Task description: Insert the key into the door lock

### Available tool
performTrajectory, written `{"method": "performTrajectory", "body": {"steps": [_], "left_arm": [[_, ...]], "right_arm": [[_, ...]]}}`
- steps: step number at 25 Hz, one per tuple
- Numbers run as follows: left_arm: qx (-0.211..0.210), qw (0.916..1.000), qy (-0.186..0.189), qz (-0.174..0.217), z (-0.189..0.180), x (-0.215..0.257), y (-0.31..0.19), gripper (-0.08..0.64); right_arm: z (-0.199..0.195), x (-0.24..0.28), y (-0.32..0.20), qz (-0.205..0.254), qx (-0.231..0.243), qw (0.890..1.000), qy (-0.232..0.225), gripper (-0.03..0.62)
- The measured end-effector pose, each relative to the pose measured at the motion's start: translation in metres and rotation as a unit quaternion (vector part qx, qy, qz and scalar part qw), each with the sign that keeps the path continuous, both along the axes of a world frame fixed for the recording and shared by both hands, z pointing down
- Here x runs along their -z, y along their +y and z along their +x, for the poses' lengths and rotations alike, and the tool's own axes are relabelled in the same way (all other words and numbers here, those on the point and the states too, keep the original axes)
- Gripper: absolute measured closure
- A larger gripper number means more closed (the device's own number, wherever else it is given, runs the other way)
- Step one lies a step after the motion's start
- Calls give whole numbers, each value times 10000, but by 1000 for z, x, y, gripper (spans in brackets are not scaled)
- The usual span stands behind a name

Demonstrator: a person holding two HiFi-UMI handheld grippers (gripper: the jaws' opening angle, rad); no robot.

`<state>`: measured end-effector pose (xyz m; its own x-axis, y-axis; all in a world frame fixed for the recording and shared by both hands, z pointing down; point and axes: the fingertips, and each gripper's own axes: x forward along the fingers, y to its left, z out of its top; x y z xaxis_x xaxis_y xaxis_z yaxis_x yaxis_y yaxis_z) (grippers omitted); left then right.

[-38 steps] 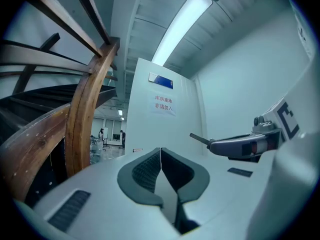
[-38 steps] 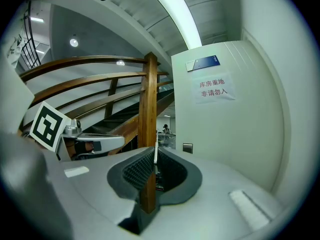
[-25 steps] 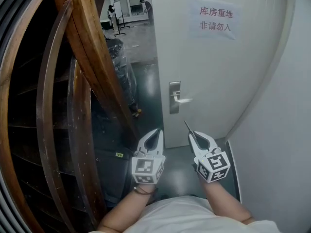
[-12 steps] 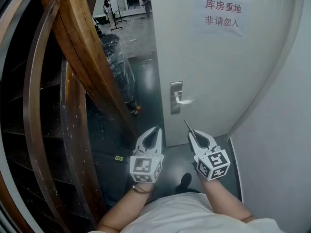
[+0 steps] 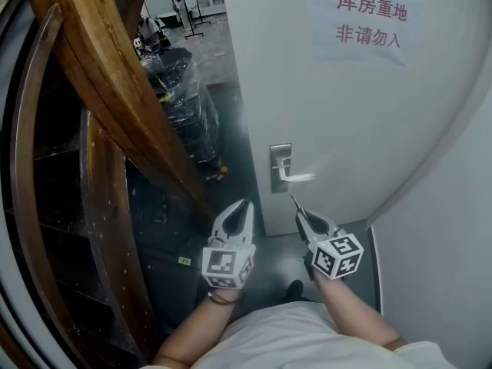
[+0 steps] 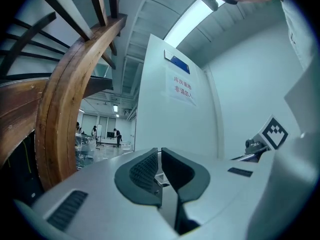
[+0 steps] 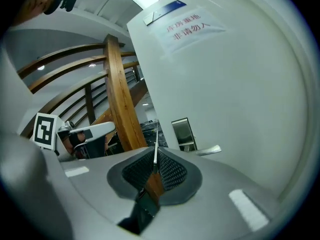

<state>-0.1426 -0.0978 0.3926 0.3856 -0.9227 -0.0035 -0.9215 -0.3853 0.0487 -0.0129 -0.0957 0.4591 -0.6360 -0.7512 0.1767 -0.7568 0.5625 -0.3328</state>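
Observation:
A white door with a paper sign stands ahead. Its steel lock plate carries a lever handle. My right gripper is shut on a thin key, whose blade points up toward the plate from a little below it. In the right gripper view the key sticks out between the pads, left of the lock plate and handle. My left gripper is shut and empty, just left of the door's edge. The left gripper view shows the left gripper with its jaws together.
A curved wooden stair rail and dark steps fill the left side. Wrapped goods stand past the door's edge, with people far back in the hall. A pale wall closes in on the right.
Both grippers have moved toward the door. The lock plate and handle now sit lower in the head view and closer to the key's tip.

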Motion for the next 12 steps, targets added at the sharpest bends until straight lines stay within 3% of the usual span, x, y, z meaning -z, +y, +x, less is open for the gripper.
{"method": "performTrajectory", "body": {"steps": [6,12], "left_arm": [[173,9998,-32,-61,14,-16,-56,549],[259,9993,-82,-266,15,-39,-95,480]], "right_arm": [[1,-49,-39,-792,406,9952,-409,568],[11,-88,-75,-1528,465,9820,-1013,568]]}}
